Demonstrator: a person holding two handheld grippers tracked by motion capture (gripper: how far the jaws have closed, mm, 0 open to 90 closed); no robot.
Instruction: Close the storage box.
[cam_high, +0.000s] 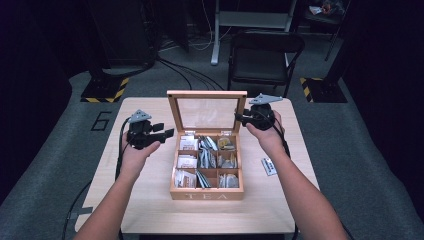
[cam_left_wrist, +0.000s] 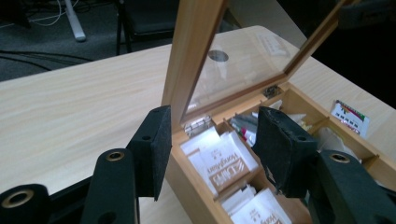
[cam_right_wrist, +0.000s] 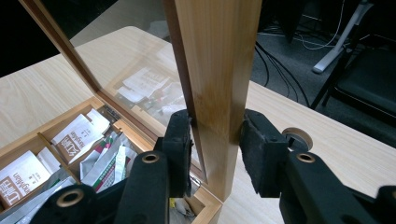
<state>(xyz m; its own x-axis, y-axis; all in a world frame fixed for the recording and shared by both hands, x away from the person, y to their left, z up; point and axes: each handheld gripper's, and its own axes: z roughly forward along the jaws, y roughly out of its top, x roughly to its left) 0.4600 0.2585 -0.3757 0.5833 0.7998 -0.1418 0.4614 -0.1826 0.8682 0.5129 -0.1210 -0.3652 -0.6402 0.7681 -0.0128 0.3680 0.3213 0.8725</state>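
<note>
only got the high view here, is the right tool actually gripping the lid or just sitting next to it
Observer: In the right gripper view the right tool straddles the side rail of the lid, and both pads look pressed on the wood.
Operator: ok and the left tool, is it on anything
Observer: No. In the left gripper view the left tool is open, its jaws apart above the back left corner of the tea box, gripping nothing.
Operator: whats right under it
Observer: White sachets with brown print fill that compartment, and a silver hinge sits at the foot of the lid.
</note>
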